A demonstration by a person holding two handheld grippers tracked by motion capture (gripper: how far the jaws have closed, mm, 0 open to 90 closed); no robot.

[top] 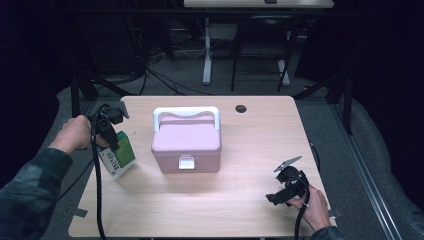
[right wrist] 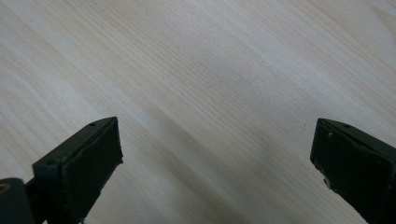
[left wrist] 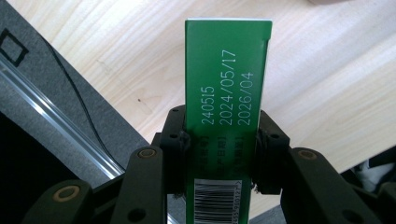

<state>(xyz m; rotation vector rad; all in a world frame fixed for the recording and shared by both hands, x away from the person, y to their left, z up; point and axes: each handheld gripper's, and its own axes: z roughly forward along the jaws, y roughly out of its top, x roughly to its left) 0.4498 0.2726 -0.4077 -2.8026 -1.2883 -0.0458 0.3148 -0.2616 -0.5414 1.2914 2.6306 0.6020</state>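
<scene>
The green carton (left wrist: 227, 93) sits clamped between the pads of the left tool (top: 111, 134), gripped across its narrow faces near the barcode end, so most of its length sticks out ahead of the jaws; in the high view it hangs tilted just above the left edge of the worktop (top: 200, 210), apart from the surface as far as I can tell. That long overhang is the main risk — a quick swing or a knock could make the carton pivot in the pads or slip out, and so close to the edge it could drop to the floor rather than onto the wood. Just beyond the held carton, to the side away from the hand, stands the pink box (top: 186, 142) with its lid down and its white latch (top: 186, 161) seemingly fastened; if the carton is meant to go inside, carrying it over now would end in a bump against the closed lid or the white handle (top: 186, 113). The right tool (top: 289, 186) rests well apart, near the other corner, jaws spread wide with nothing between them — too far to steady the box if it gets shoved.
</scene>
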